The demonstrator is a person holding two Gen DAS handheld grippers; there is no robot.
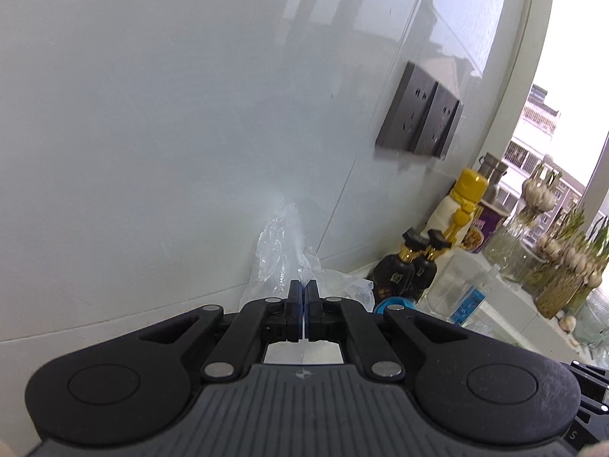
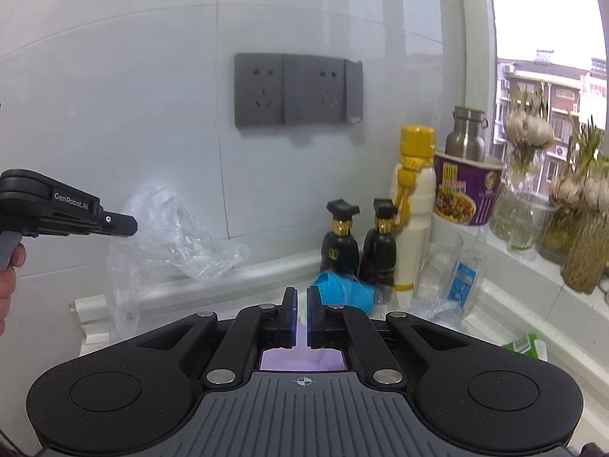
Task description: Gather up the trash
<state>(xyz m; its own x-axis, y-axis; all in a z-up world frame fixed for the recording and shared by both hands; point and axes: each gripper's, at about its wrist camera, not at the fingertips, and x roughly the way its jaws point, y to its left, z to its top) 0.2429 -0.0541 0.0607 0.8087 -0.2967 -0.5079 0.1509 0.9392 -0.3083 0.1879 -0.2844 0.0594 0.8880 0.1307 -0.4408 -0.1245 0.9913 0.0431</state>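
A crumpled clear plastic bag (image 1: pixel 279 251) hangs against the white tiled wall, pinched between the pads of my left gripper (image 1: pixel 303 297). The right wrist view shows the same bag (image 2: pixel 171 236) trailing from the left gripper (image 2: pixel 131 226), lifted above the counter's back ledge. My right gripper (image 2: pixel 302 302) has its jaws drawn close on a thin pale purple piece of trash (image 2: pixel 304 358), which shows below and between the fingers. A crumpled blue wrapper (image 2: pixel 342 285) lies just beyond the right fingertips.
Two grey wall sockets (image 2: pixel 297 93) sit above the counter. To the right stand two dark figurine bottles (image 2: pixel 338 236), a white bottle with a yellow cap (image 2: pixel 413 205), a purple noodle cup (image 2: pixel 466 190), a steel flask (image 2: pixel 466 133), a small clear bottle (image 2: pixel 466 270) and jars of sprouting garlic (image 2: pixel 529 160) on the windowsill.
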